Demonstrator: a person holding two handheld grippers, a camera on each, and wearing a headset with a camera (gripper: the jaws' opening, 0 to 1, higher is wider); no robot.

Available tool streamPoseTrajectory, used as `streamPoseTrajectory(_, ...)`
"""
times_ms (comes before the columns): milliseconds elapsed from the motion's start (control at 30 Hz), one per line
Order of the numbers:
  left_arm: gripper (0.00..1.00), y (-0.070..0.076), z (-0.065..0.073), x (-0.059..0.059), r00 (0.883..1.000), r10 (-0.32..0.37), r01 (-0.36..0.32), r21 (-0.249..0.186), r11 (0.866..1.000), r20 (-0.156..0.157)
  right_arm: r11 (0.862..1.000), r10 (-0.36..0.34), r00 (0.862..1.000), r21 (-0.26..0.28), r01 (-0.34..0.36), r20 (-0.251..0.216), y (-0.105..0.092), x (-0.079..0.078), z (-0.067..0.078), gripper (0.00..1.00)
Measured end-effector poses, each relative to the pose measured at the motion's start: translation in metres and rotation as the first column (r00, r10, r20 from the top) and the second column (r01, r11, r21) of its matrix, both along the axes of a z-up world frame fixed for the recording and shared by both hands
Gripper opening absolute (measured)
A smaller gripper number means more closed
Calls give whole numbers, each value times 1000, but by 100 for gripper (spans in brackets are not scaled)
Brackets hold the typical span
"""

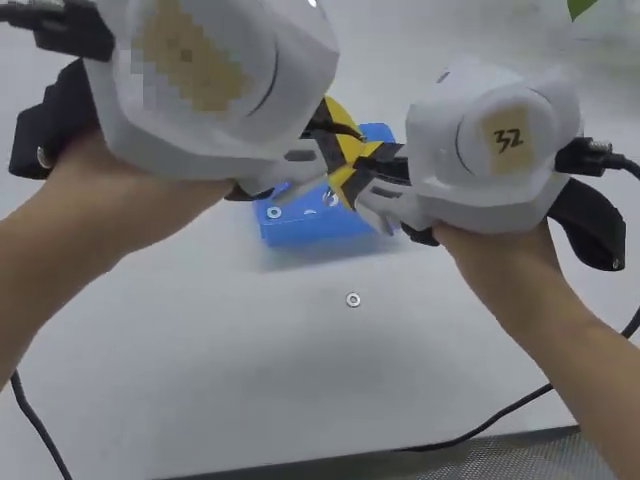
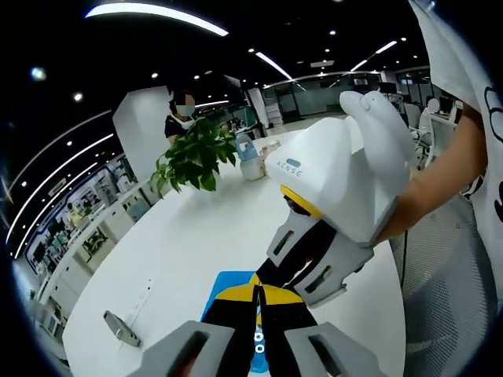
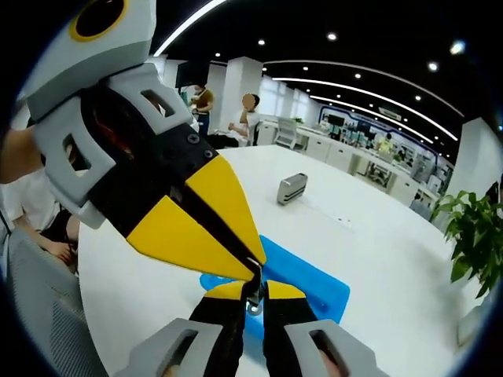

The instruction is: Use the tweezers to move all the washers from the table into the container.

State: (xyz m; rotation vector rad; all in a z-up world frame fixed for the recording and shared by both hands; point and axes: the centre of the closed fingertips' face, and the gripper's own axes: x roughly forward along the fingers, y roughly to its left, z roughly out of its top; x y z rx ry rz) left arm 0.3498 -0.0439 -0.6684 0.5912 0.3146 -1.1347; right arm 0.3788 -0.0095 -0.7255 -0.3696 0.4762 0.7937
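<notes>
One washer [image 1: 353, 299] lies alone on the white table [image 1: 180, 390], in the lower middle of the head view and well apart from anything else. It is the only washer I can see left to move.

Just above it in that view sits the blue container [image 1: 300, 230]. At least two collected washers [image 1: 274, 212] rest on its floor, so the task looks mostly done.

Both grippers meet tip to tip over the container's upper right part. In the right gripper view, the left gripper [image 3: 250, 271] reaches in from the upper left with its yellow jaws pressed together. The right gripper [image 3: 253, 297] rises from the bottom edge with its jaws nearly closed. A small grey metal piece [image 3: 253, 304] shows in the slit between them. I cannot tell whether it is gripped or lies in the container beyond, and no tweezers can be made out for certain.

The lone washer is probably the last fetch.
</notes>
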Motion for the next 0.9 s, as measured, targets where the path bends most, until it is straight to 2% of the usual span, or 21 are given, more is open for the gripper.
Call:
streamPoseTrajectory(100, 0, 0, -10, 5, 1000, 18, -18, -4, 1000, -14, 1000, -5, 1000, -2, 5, -19, -1, 3, -10, 4)
streamPoseTrajectory(433, 0, 0, -28, 14, 999, 21, -21, 12, 1000, -41, 1000, -9, 998, -8, 9, -61, 0, 9, -30, 4)
streamPoseTrajectory(900, 0, 1, -46, 17, 998, 8, -6, 29, 1000, -69, 1000, -23, 995, -13, 22, -102, -1, 8, -46, 4)
